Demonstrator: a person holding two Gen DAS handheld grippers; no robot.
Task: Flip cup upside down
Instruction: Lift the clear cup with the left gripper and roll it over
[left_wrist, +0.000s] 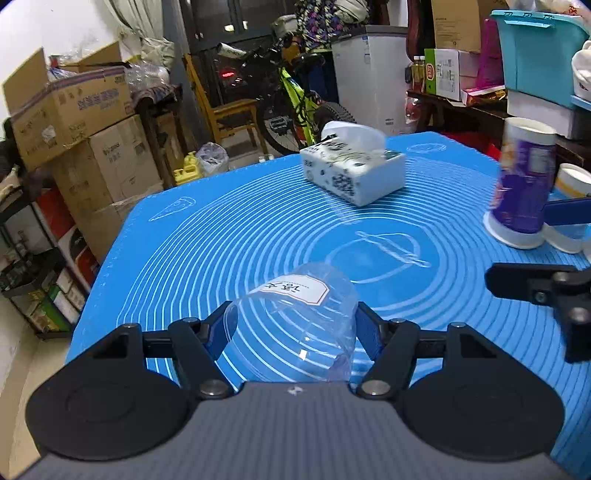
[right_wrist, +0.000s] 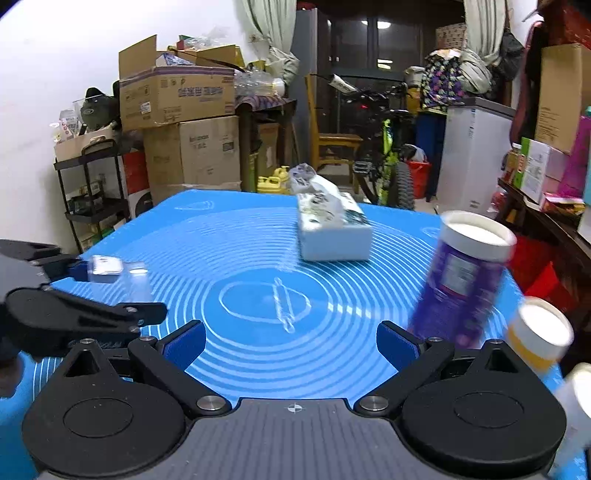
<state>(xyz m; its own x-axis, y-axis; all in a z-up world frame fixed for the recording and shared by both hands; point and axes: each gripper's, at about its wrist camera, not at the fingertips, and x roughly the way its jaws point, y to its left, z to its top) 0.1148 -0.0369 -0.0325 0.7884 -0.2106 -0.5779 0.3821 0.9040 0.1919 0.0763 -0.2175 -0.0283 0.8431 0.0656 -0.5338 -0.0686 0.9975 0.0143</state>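
A clear plastic cup (left_wrist: 295, 325) with a white label sits between the blue pads of my left gripper (left_wrist: 293, 332), which is shut on it just above the blue mat (left_wrist: 221, 236). The cup lies tilted, its label facing up. In the right wrist view the same cup (right_wrist: 122, 275) shows at the far left, held by the left gripper (right_wrist: 79, 271). My right gripper (right_wrist: 291, 341) is open and empty over the mat's front middle; its fingers (left_wrist: 561, 216) also show at the right edge of the left wrist view. A tall purple cup (right_wrist: 461, 284) stands upside down just beyond the right finger.
A white tissue box (right_wrist: 332, 229) lies at the mat's far middle. A small yellow-banded paper cup (right_wrist: 535, 338) and another white cup (right_wrist: 576, 406) stand at the right edge. Cardboard boxes, a bicycle and shelves surround the table.
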